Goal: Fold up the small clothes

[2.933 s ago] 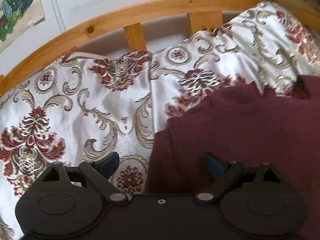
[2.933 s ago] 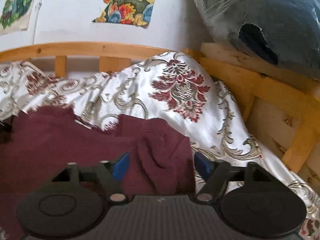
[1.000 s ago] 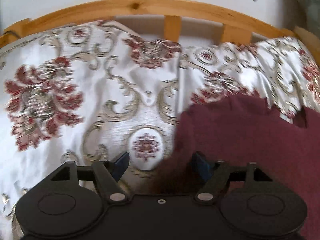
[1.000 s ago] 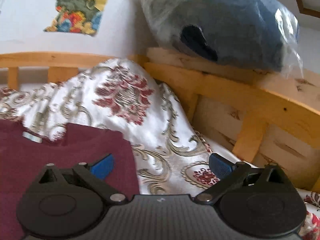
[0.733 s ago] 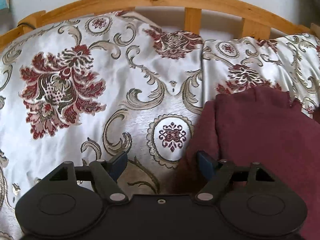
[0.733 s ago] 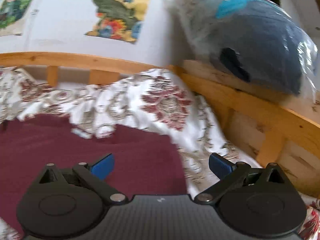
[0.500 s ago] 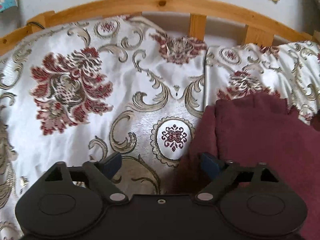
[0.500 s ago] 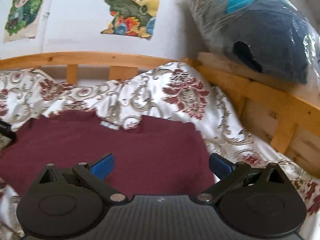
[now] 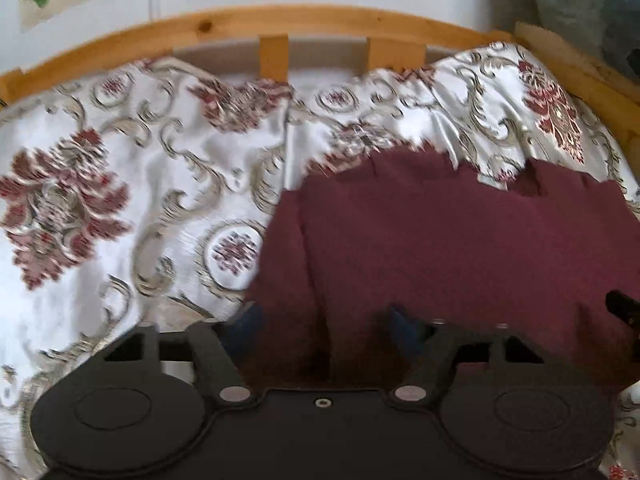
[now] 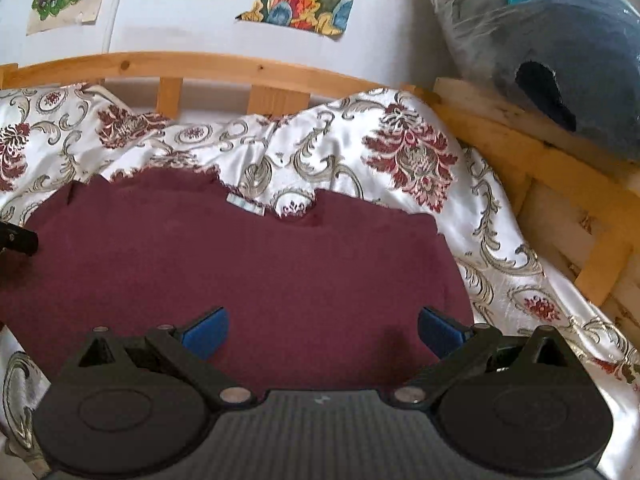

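The maroon garment (image 10: 248, 264) lies spread flat on the floral bedspread (image 10: 404, 160), stretching ahead of my right gripper (image 10: 322, 330), whose blue pads (image 10: 206, 330) stand wide apart just above the cloth, holding nothing. A pale label (image 10: 246, 203) shows at its neckline. My left gripper (image 9: 326, 326) hovers over the garment's folded side edge, fingers parted; that view is blurred, and whether they touch the fabric I cannot tell. My grippers' bodies hide the near hem.

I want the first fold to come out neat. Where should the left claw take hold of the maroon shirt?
Probably the shirt's left side edge, where a narrow flap is doubled over. The open left claw already straddles it, so come in low from the near side, over the bedspread.
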The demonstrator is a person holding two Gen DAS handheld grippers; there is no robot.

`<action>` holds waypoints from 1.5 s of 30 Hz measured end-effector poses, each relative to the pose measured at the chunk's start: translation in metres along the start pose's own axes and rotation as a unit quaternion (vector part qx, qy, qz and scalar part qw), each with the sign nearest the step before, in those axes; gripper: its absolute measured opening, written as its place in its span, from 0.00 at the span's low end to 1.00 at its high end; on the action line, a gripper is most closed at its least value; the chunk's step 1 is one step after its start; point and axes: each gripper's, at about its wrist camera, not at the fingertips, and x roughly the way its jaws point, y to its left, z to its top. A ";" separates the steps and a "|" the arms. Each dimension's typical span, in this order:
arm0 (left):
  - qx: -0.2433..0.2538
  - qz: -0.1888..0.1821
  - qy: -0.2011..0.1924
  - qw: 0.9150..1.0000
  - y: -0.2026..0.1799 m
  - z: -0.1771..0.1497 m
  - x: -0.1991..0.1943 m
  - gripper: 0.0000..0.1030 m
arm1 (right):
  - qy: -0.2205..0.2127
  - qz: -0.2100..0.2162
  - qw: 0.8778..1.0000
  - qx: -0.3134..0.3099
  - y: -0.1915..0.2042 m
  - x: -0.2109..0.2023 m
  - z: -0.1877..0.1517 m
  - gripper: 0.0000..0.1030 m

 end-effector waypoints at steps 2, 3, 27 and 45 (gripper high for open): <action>-0.010 -0.010 0.021 1.000 0.001 0.001 0.008 0.30 | 0.002 0.000 1.000 0.001 -0.001 0.002 -0.001 1.00; -0.017 -0.017 0.031 0.999 0.002 0.001 0.011 0.20 | 0.002 0.000 1.000 0.001 -0.002 0.002 0.000 1.00; 0.000 0.046 -0.008 0.999 0.008 -0.007 0.000 0.69 | 0.005 0.031 0.996 -0.078 0.034 0.002 -0.008 1.00; -0.043 -0.118 0.068 0.990 0.046 0.007 0.069 0.99 | 0.002 0.029 0.996 -0.081 0.054 0.033 -0.019 1.00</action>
